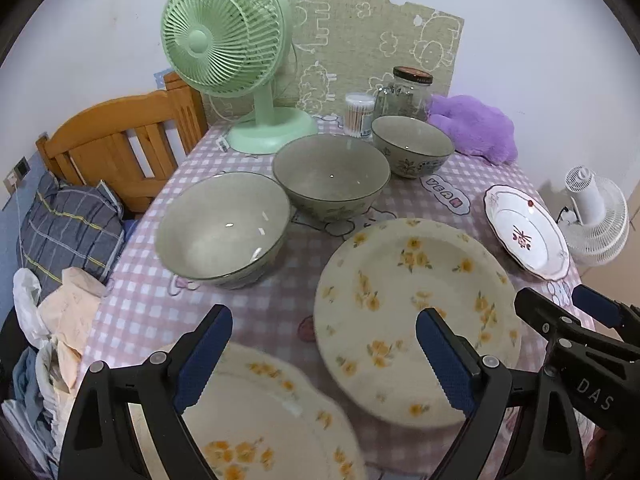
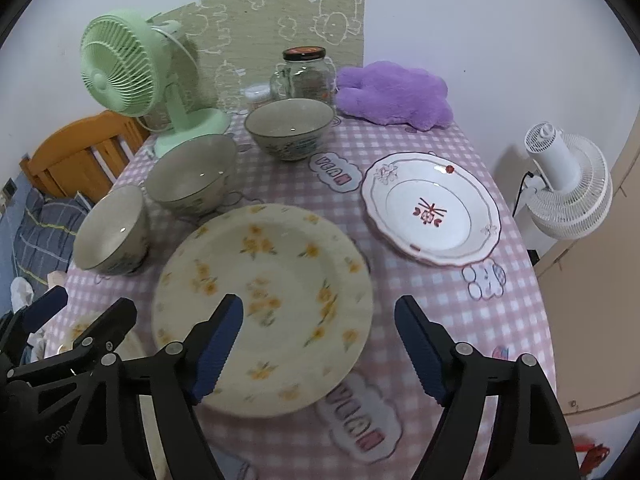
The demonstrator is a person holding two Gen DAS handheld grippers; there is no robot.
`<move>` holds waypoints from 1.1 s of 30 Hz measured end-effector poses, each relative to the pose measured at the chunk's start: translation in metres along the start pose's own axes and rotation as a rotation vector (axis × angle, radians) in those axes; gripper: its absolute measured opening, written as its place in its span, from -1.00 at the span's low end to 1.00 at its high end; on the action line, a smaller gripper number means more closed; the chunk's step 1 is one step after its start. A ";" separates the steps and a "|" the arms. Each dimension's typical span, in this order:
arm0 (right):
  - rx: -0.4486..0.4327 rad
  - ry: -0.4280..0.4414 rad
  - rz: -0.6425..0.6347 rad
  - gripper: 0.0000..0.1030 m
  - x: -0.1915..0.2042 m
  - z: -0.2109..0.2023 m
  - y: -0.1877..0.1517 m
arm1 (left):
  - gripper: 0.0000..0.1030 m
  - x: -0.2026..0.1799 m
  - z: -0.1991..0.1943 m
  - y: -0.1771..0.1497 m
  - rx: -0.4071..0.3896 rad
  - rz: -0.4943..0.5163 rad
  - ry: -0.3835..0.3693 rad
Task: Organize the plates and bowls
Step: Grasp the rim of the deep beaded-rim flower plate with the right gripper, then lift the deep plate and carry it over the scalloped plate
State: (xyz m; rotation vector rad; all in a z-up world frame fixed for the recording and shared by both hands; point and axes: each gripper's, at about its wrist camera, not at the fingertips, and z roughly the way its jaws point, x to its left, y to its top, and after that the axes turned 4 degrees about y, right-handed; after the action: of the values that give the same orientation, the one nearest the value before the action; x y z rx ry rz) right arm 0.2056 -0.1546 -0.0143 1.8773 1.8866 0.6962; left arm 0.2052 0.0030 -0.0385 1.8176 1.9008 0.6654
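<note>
Three grey-green bowls stand in a row on the pink checked tablecloth: near [image 1: 222, 228] [image 2: 110, 234], middle [image 1: 331, 172] [image 2: 192, 172] and far [image 1: 412, 144] [image 2: 290, 126]. A cream plate with yellow flowers [image 1: 416, 320] [image 2: 262, 304] lies in the middle. A second flowered plate [image 1: 260, 412] lies at the near left edge. A white plate with a red motif [image 1: 526, 230] [image 2: 430, 210] lies to the right. My left gripper [image 1: 324, 356] is open above the gap between the flowered plates. My right gripper [image 2: 318, 344] is open over the middle plate's near right rim.
A green fan [image 1: 228, 40] [image 2: 128, 68], a glass jar [image 1: 408, 90] [image 2: 306, 74], a cotton swab tub [image 1: 358, 114] and a purple plush [image 1: 472, 126] [image 2: 394, 94] stand at the back. A white fan [image 2: 568, 184] is beyond the right edge. A wooden bed frame [image 1: 116, 136] and bedding lie left.
</note>
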 end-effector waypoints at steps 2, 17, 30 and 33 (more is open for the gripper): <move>0.007 0.008 0.000 0.59 -0.007 0.010 0.004 | 0.83 -0.005 0.010 0.003 0.006 0.005 0.006; 0.085 0.020 0.022 0.51 -0.028 0.087 0.015 | 0.53 -0.027 0.088 0.006 0.095 0.051 0.008; 0.151 0.011 0.019 0.08 -0.028 0.114 0.012 | 0.32 -0.031 0.099 0.002 0.140 0.041 -0.018; 0.154 0.003 0.014 0.07 -0.030 0.114 0.012 | 0.32 -0.035 0.098 0.000 0.145 0.062 -0.023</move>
State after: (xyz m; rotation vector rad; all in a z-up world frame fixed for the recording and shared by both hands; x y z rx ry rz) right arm 0.2838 -0.1767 -0.1006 1.9848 1.9806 0.5728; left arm 0.2660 -0.0275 -0.1167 1.9716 1.9292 0.5359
